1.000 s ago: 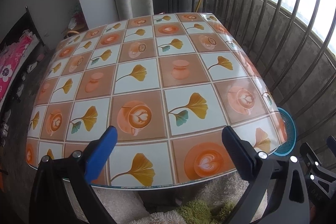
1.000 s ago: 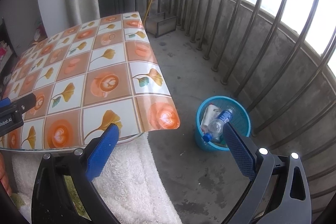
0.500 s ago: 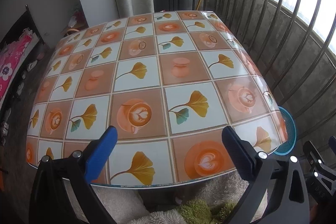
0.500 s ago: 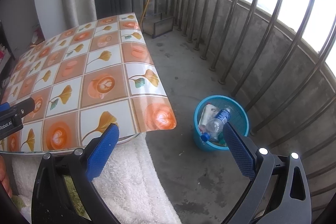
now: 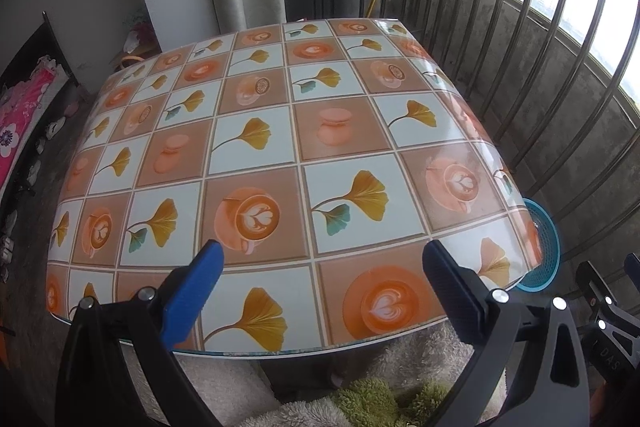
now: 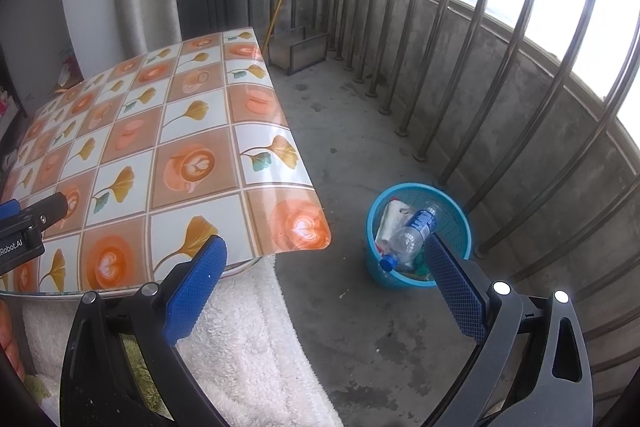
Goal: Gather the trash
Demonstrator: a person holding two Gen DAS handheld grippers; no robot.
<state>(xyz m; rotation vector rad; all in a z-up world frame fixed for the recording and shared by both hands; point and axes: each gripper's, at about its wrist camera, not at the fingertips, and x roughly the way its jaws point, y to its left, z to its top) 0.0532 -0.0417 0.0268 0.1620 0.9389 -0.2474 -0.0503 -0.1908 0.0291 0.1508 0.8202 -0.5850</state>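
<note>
Balcony floor and blue bin (image 6: 418,233) sit slightly farther off than before; both tongs (image 5: 320,263) (image 6: 326,259) gape empty.

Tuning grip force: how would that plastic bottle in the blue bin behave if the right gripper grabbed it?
The bottle looks clear and empty, so probably light and easy to dent under a hard squeeze. Its round, smooth body may slip between the pads. It leans cap-down against the bin wall on other trash, so it could shift or slide when nudged.
</note>
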